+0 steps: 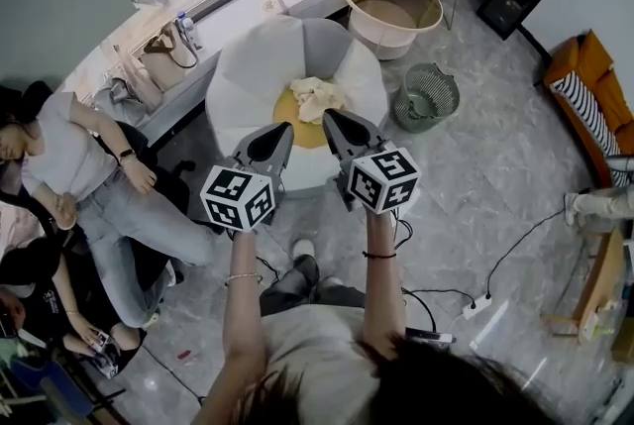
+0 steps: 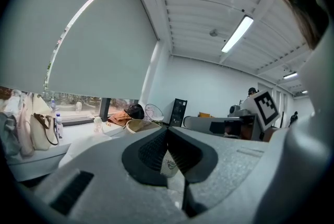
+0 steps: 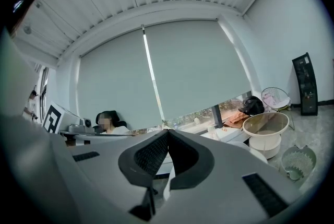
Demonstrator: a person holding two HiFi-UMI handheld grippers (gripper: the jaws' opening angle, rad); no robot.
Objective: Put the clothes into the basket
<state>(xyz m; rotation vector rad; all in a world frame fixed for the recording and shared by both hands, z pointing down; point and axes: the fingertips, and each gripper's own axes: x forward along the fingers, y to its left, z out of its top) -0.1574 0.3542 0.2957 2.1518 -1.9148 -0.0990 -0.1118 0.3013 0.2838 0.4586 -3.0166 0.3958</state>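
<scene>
The clothes point(image 1: 317, 98) are cream, the cushion point(image 1: 286, 109) yellow, the basket point(image 1: 414, 113) green.

The carrying unit is a round white chair point(image 1: 248, 81) with petal-shaped padded sides and a yellow seat point(image 1: 285, 112). A crumpled cream garment point(image 1: 317, 97) lies directly on the seat, toward its far right edge. The chair stands on a grey tiled floor point(image 1: 495, 175). A green wire basket point(image 1: 411, 111) stands on the floor near the chair's right side. A beige round tub point(image 1: 391, 12) stands beyond the basket. A white power strip point(image 1: 476, 306) lies on the floor to the near right.
</scene>
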